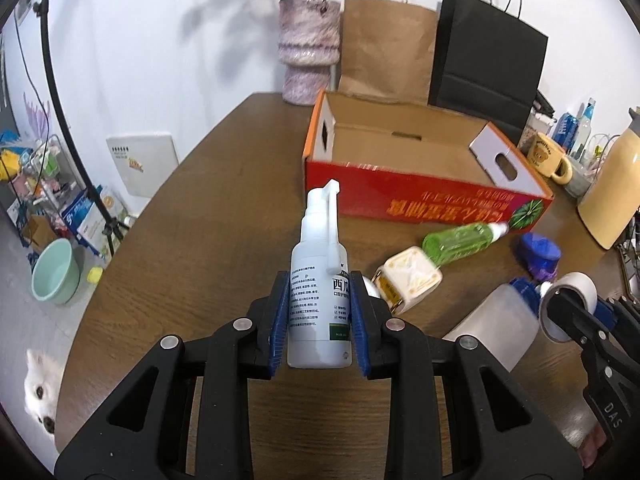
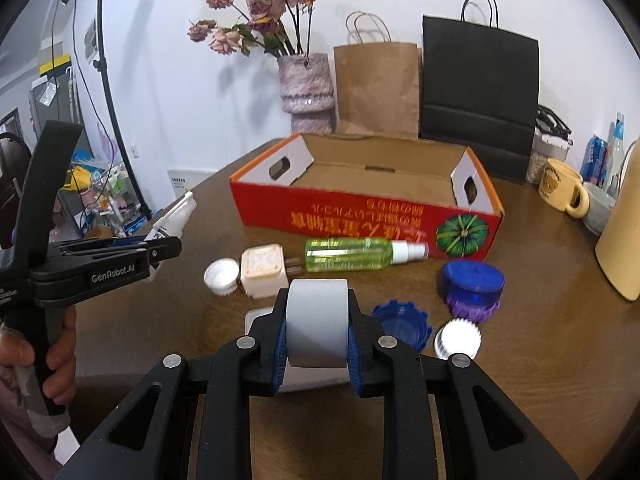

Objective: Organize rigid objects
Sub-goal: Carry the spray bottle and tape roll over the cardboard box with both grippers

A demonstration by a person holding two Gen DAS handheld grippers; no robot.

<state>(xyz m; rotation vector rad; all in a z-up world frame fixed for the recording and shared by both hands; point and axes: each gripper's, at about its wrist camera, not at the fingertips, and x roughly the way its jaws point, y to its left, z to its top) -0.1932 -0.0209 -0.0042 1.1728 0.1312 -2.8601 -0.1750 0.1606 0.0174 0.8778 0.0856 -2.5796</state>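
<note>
My left gripper [image 1: 320, 312] is shut on a white spray bottle [image 1: 318, 280], which stands upright, nozzle up, above the brown table [image 1: 224, 216]. My right gripper [image 2: 318, 344] is shut on a white tape roll [image 2: 318, 316], also off the table. The open red cardboard box [image 2: 360, 216] lies beyond both grippers with nothing visible inside it. In front of it lie a green spray bottle [image 2: 348, 254], a cream plug [image 2: 262, 270], a white cap [image 2: 220, 276], a blue jar [image 2: 472, 280], a blue lid [image 2: 402, 326] and a ribbed white cap [image 2: 458, 338]. The left gripper [image 2: 168, 246] appears at the left of the right wrist view.
A vase of dried flowers [image 2: 306, 88], a brown bag [image 2: 376, 88] and a black bag [image 2: 478, 96] stand behind the box. A yellow mug [image 2: 560, 190] and a cream jug [image 2: 622, 240] are at the right. A white dog [image 1: 40, 392] is beside the table's left edge.
</note>
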